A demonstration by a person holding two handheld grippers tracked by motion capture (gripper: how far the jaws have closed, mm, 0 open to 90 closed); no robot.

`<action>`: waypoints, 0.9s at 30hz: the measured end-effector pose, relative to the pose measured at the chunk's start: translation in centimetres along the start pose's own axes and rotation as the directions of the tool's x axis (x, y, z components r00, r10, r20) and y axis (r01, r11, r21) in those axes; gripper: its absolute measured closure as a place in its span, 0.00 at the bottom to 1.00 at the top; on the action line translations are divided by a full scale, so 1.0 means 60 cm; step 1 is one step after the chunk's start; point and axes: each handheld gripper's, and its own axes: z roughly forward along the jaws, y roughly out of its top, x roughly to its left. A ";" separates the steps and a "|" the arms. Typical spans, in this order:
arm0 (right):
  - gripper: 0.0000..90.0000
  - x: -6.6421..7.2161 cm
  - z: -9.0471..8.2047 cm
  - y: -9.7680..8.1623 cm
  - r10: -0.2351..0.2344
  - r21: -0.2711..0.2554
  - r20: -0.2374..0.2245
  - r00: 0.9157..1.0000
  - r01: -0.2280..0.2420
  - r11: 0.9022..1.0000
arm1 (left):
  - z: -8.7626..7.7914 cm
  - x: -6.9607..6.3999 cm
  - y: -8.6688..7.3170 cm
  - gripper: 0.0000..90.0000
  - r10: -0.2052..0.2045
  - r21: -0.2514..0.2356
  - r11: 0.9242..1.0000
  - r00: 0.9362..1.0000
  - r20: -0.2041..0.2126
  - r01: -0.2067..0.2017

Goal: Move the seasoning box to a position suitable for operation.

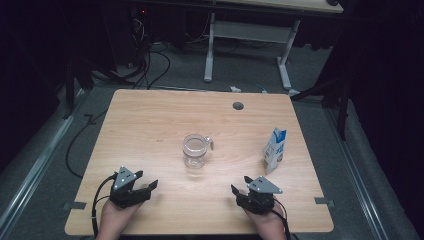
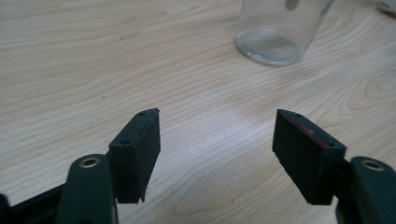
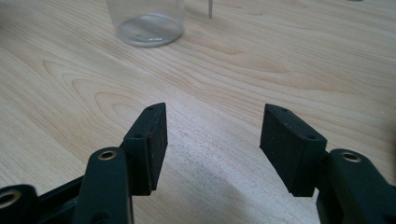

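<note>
We see the glass mug [image 1: 195, 150] mid-surface, well ahead of both grippers' wide-open, empty fingers [image 2: 140, 154] by the near edge.

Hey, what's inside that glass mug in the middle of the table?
The glass mug looks empty: bare table shows through its clear base. A thin film of liquid can't be ruled out.

Light falls from above onto the wooden surface [image 1: 165, 120], which looks bright. The room around it is very dark. In the gripper views, soft shadows lie under the black fingers [image 2: 140, 154], and the glass [image 2: 275, 32] looks a little blurry.
</note>
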 end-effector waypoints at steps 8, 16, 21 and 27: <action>0.47 -0.002 -0.010 -0.007 -0.008 -0.004 0.018 1.000 0.008 1.000 | 0.013 -0.009 -0.006 0.38 0.029 0.034 0.999 1.000 -0.006 -0.028; 0.47 -0.002 -0.010 -0.008 -0.019 -0.002 0.041 0.999 0.019 1.000 | 0.017 -0.005 0.002 0.40 -0.049 -0.005 0.999 0.998 -0.027 0.049; 0.49 0.003 -0.009 -0.002 -0.027 -0.008 0.029 0.999 0.027 1.000 | 0.024 -0.013 -0.004 0.40 -0.009 0.004 1.000 0.999 -0.039 0.010; 0.51 0.003 -0.005 0.016 0.009 -0.017 0.006 1.000 -0.009 1.000 | 0.047 -0.034 -0.006 0.53 0.010 -0.006 1.000 1.000 -0.022 -0.011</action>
